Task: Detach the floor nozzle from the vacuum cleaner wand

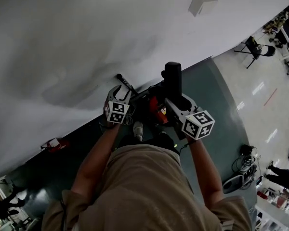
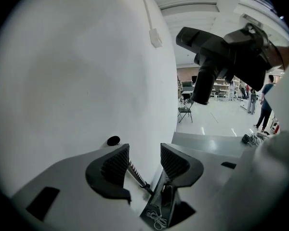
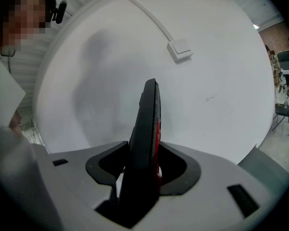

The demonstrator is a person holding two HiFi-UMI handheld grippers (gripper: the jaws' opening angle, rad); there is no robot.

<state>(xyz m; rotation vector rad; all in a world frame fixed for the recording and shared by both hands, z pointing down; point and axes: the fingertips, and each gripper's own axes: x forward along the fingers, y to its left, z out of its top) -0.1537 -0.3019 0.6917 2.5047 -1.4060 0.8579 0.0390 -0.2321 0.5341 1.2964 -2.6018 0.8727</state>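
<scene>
Most of vacuum cleaner (image 1: pixel 172 78) hidden behind right gripper (image 1: pixel 170 105), person's torso (image 1: pixel 144 182).

We log a dark green floor (image 1: pixel 216 105) beside the wall. A red-and-white item (image 1: pixel 53 144) and a cable bundle (image 1: pixel 244 164) lie on it.

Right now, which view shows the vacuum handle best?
Right gripper view: the vacuum handle sits centred, clamped in the right hand-held gripper. Head view shows it small, from above; left gripper view only a dark shape at upper right.

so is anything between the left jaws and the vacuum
Nothing visible does: the left gripper is open and empty, and the vacuum cleaner lies in plain sight just below its jaws.
</scene>
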